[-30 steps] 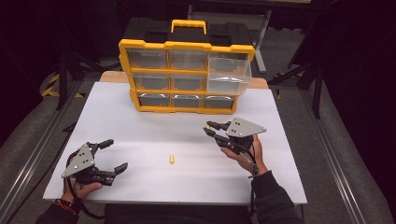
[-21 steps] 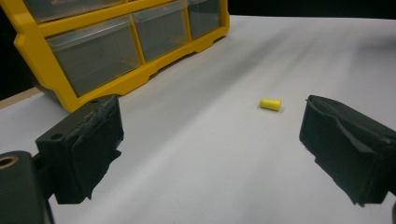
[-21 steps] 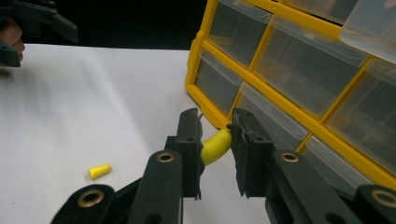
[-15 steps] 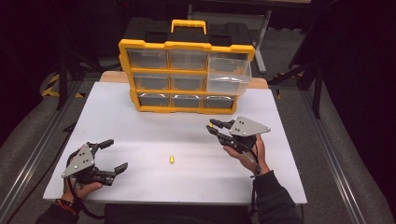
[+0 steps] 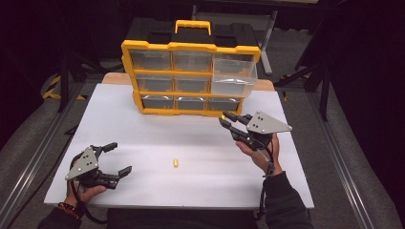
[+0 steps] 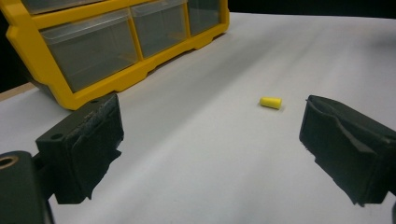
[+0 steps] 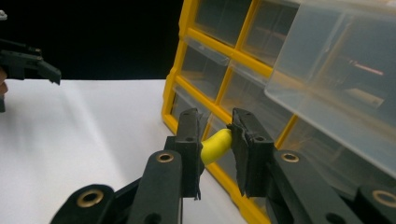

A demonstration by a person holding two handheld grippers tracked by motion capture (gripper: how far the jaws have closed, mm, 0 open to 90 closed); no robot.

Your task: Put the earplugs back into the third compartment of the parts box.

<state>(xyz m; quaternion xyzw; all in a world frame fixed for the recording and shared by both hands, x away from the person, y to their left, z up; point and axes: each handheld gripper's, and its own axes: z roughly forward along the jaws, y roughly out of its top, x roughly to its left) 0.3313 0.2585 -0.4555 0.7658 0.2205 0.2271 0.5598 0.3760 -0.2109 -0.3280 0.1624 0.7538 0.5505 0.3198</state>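
Observation:
A yellow organizer with clear drawers stands at the back of the white tabletop; its top right drawer is pulled out. My right gripper hovers in front of the organizer's lower right corner, below that drawer. In the right gripper view it is shut on a small yellow cap-shaped piece. A second yellow piece lies loose at the table's middle front. My left gripper rests at the front left, open and empty, with the loose piece ahead between its jaws' line of sight.
The organizer's other drawers are closed. Dark floor and metal stands surround the table. Bare white surface lies between the two grippers and left of the organizer.
My right gripper has risen and moved a little toward the organizer, still holding the yellow piece. The left gripper and the loose piece have stayed put.

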